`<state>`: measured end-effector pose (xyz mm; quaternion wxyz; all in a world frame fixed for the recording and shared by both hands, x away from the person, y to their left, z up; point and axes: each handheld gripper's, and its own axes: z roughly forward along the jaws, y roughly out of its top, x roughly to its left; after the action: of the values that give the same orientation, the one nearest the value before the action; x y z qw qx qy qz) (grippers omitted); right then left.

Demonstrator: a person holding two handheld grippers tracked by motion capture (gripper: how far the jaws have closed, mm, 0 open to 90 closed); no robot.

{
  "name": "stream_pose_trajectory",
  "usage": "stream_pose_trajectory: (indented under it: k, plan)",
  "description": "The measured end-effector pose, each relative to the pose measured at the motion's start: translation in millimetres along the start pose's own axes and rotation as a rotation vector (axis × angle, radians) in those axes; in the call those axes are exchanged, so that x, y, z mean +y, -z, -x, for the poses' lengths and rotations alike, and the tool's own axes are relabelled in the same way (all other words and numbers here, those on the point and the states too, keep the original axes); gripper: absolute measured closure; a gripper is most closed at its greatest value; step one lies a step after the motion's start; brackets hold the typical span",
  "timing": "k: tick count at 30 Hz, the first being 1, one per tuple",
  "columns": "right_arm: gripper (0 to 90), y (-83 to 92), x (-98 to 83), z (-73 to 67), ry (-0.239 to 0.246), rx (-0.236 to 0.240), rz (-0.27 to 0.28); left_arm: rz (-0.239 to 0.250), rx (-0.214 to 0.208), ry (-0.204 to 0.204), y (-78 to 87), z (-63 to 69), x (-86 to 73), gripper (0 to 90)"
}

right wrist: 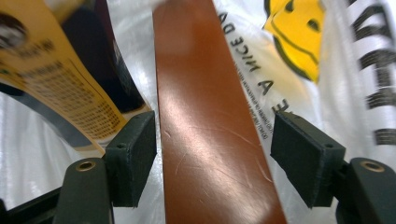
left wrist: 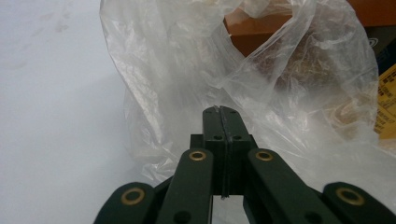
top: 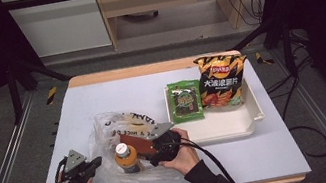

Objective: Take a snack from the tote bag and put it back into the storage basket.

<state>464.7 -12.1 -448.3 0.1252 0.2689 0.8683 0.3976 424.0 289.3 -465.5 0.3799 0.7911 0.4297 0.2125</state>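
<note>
High view looks forward and down over the whole table [top: 77,106]; both gripper views sit close, sharing the plastic bag [top: 101,127] at lower centre.

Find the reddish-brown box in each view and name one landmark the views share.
High view: the reddish-brown box lies low centre, in the plastic bag, beside the bottle.
Left gripper view: top right, behind the film.
Right gripper view: centre, between the open right tool jaws.
Shared landmark: the plastic bag.
</note>
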Motion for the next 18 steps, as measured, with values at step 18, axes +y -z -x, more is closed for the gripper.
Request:
stream_pose_trajectory:
  k: [18]
  plan:
    - [43.8,-0.4,0.3,-1.4,0.023,-0.023,-0.021,-0.042,0.003,-0.017,-8.3,1.1,-0.3,90.0]
